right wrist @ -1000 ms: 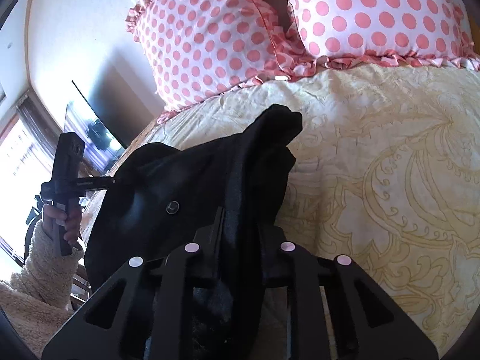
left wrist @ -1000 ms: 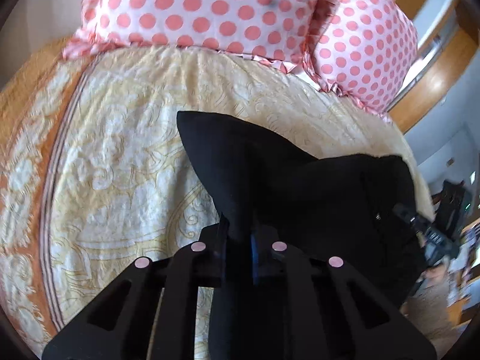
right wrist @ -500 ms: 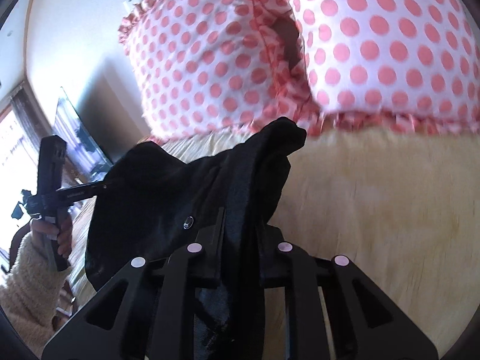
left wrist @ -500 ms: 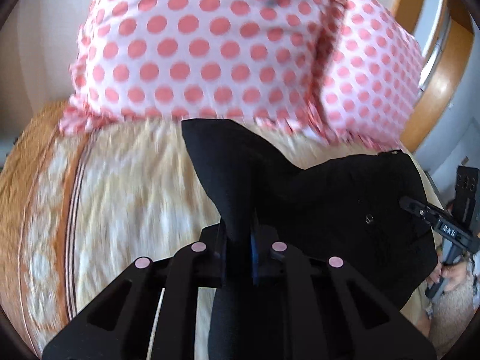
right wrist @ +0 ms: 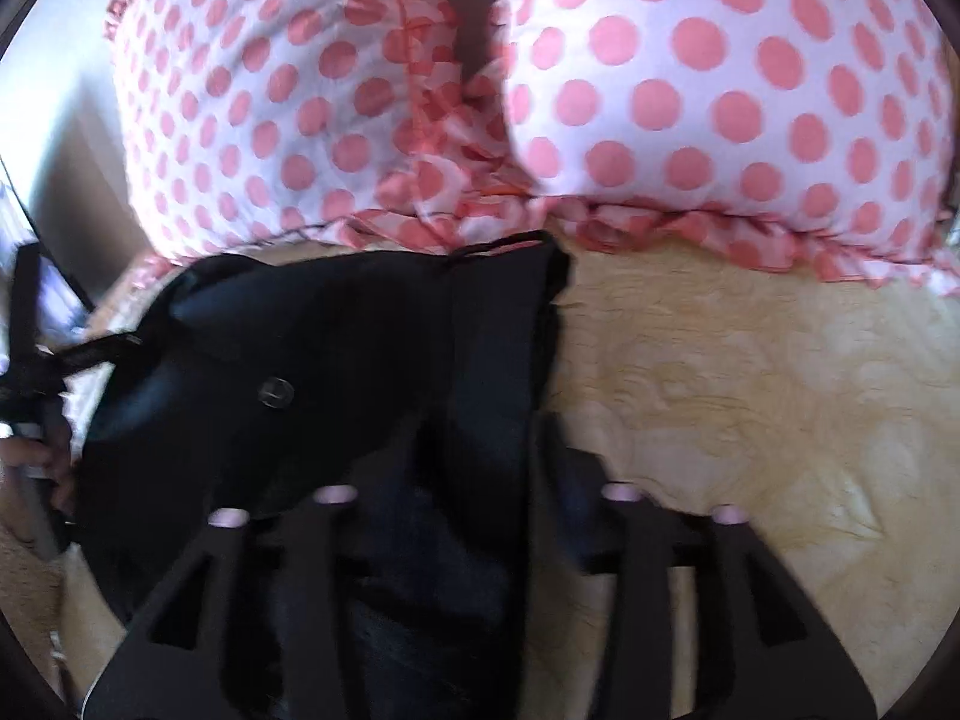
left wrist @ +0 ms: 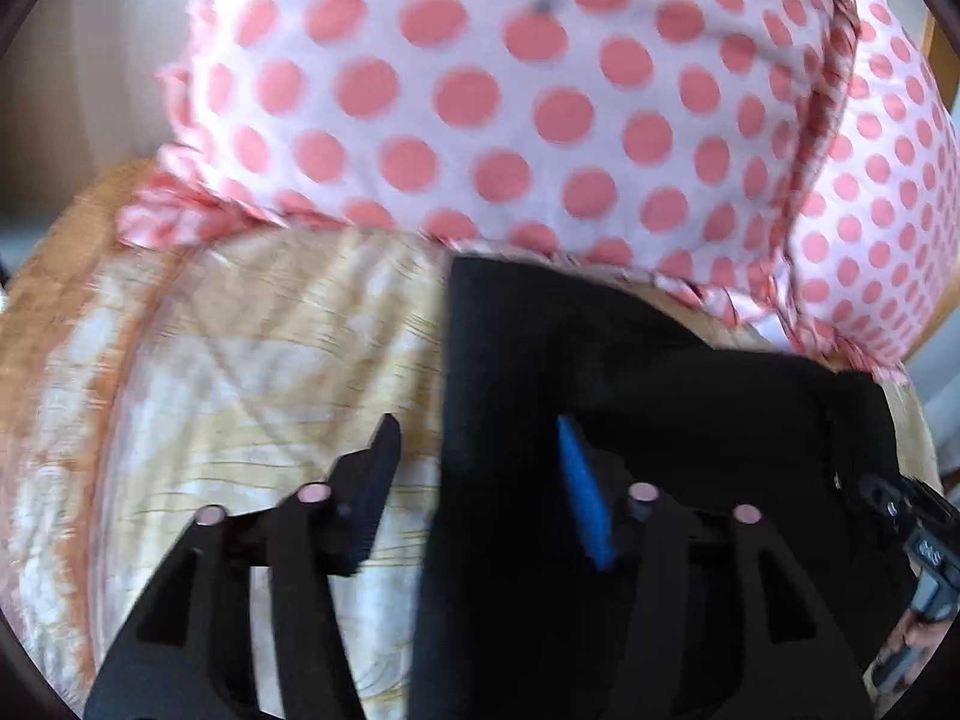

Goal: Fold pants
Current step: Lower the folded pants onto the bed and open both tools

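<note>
The black pants (left wrist: 660, 396) lie on the yellow patterned bed cover (left wrist: 252, 360), their top edge close to the polka-dot pillows. In the left wrist view my left gripper (left wrist: 480, 468) is open, its fingers (left wrist: 372, 480) spread with the cloth lying between them. In the right wrist view the pants (right wrist: 336, 360) show a button (right wrist: 275, 390). My right gripper (right wrist: 474, 468) is also open, fingers apart with the black cloth between them. Each gripper shows at the edge of the other's view: the right one (left wrist: 918, 540), the left one (right wrist: 36, 372).
Two pink and white polka-dot pillows (left wrist: 510, 90) (right wrist: 690, 78) stand right behind the pants. The bed cover (right wrist: 750, 390) stretches to the right. An orange border (left wrist: 54, 300) runs along the bed's left side. A wooden headboard (left wrist: 936, 36) is at the far right.
Both grippers have moved forward toward the pillows and down onto the bed. Both have opened and let go of the pants, which now rest on the cover.
</note>
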`<state>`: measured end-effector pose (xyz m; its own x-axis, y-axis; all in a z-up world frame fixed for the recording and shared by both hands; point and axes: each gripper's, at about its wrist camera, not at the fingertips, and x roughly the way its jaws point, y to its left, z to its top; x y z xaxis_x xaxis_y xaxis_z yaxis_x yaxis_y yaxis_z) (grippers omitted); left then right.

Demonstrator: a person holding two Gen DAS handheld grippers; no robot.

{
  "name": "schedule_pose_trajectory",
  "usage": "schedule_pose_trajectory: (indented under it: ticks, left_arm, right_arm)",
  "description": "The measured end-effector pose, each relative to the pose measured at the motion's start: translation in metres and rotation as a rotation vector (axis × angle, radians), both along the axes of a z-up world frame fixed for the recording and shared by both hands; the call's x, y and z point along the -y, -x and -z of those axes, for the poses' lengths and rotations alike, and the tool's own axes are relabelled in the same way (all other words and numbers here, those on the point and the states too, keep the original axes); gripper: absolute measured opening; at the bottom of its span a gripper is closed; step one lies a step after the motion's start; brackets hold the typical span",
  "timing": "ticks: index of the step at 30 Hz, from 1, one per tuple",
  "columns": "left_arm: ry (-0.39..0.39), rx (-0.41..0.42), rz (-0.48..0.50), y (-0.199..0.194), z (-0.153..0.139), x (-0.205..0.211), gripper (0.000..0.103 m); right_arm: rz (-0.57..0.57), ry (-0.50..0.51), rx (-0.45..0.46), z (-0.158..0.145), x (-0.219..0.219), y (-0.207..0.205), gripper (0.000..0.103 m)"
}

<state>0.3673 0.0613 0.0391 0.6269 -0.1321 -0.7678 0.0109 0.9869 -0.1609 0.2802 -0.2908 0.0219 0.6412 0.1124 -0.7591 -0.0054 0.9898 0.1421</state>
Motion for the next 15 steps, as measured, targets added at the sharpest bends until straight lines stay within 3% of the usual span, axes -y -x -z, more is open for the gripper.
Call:
schedule_pose_trajectory:
  ticks: [3, 5, 7, 10, 13, 15]
  left_arm:
    - [-0.089, 0.098, -0.041, 0.034, -0.027, 0.001, 0.072]
    - [-0.069, 0.150, 0.001, 0.068, -0.043, 0.009, 0.084]
    - [-0.014, 0.149, 0.071, 0.096, -0.047, 0.021, 0.088]
    - [0.024, 0.094, 0.177, 0.129, -0.037, 0.052, 0.090]
    - [-0.036, 0.006, 0.242, 0.137, -0.014, 0.082, 0.093]
    - [-0.080, -0.044, 0.241, 0.133, 0.002, 0.089, 0.095]
  right_arm:
    - [0.107, 0.098, 0.117, -0.021, 0.009, 0.034, 0.070]
    - [0.075, 0.066, 0.185, -0.034, 0.005, 0.055, 0.070]
    - [-0.018, 0.054, 0.204, -0.041, -0.017, 0.076, 0.070]
    - [-0.148, 0.109, 0.170, -0.033, -0.054, 0.088, 0.072]
    - [-0.209, 0.223, 0.065, -0.010, -0.077, 0.087, 0.075]
    - [-0.194, 0.223, 0.024, 0.001, -0.081, 0.083, 0.078]
